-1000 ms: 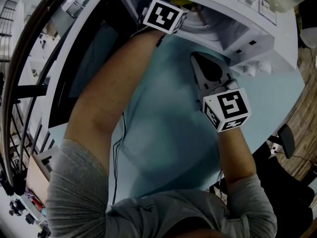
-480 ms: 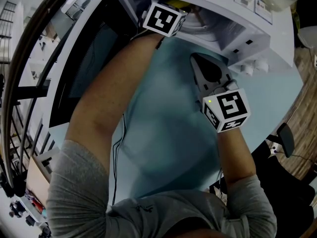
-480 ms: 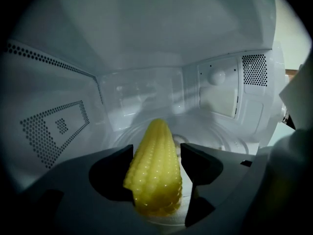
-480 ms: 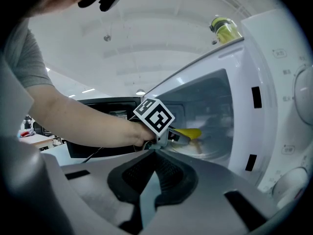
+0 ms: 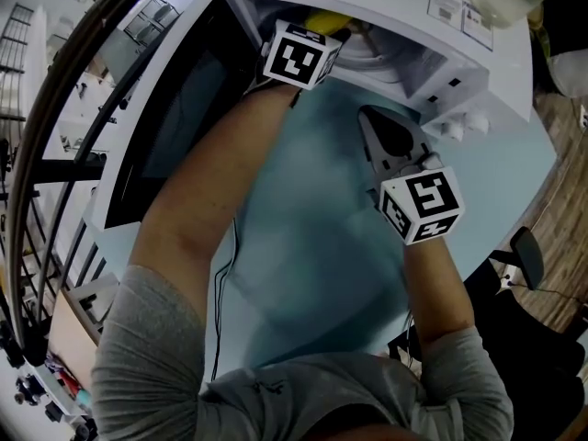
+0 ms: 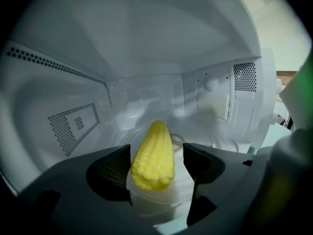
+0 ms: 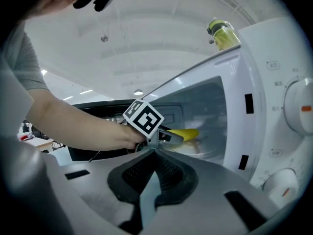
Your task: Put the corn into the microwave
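Note:
A yellow corn cob (image 6: 152, 155) lies inside the white microwave (image 5: 459, 53), on its glass turntable (image 6: 215, 136). My left gripper (image 6: 156, 153) reaches into the cavity with a jaw on either side of the cob. Its jaws have just been opening; a gap shows at the right jaw, and the left jaw sits close beside the cob. From the head view only a yellow bit of the corn (image 5: 326, 21) shows past the left gripper's marker cube (image 5: 299, 55). My right gripper (image 5: 372, 118) hovers over the table in front of the microwave, shut and empty. In its view the corn (image 7: 185, 134) shows beyond the left gripper (image 7: 168, 135).
The microwave's dark door (image 5: 175, 127) hangs open to the left of my left arm. Control knobs (image 7: 298, 106) are on the panel at the right. A bottle of yellowish liquid (image 7: 224, 33) stands on top. The light blue table (image 5: 312, 274) spreads below both arms.
More of the yellow cob shows past the left marker cube in the head view. Both hands stay nearly where they were.

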The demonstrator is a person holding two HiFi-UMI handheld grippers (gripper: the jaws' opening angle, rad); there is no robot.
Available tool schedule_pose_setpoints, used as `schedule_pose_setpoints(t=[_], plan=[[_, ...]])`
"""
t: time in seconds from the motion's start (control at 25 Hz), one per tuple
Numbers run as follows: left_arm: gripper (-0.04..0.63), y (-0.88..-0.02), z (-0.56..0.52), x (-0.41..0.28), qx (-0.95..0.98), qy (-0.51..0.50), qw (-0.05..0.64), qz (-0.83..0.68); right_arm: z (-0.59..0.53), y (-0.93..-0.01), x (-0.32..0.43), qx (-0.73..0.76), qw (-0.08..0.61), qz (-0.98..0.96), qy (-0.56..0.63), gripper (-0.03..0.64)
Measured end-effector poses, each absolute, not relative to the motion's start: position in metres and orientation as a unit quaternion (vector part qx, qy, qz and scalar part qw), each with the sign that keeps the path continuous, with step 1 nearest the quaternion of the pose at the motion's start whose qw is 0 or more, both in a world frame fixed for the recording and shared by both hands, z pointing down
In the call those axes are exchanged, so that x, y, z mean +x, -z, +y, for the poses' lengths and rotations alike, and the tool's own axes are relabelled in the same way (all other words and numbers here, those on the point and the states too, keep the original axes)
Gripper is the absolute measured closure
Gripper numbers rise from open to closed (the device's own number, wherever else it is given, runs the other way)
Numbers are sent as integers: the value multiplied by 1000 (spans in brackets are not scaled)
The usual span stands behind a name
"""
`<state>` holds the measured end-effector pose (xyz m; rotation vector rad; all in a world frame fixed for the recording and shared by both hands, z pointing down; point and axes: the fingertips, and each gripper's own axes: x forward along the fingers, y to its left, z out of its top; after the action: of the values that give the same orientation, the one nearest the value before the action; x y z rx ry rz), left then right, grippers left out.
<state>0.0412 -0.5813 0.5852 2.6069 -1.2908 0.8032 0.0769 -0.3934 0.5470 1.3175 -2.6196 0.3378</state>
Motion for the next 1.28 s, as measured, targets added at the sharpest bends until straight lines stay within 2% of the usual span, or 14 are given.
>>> schedule_pose_setpoints(t=[0.32,0.52,0.96,1.28], plan=[[259,-566,-548,31,865,-255,59,-427,-381,-543,87,459,100,-873,-129,600],[260,-559,-509,29,868,-237,81,-429,-362,-535,91,461,96,-871,-140,600],[261,-506,-385,-1,887,-149,138,-414,-291,-518,112,490,101,-849,-167,600],[262,-460,-285,-33,895,-124,143,-403,-229,-494,110,498,118,-841,-173,600]])
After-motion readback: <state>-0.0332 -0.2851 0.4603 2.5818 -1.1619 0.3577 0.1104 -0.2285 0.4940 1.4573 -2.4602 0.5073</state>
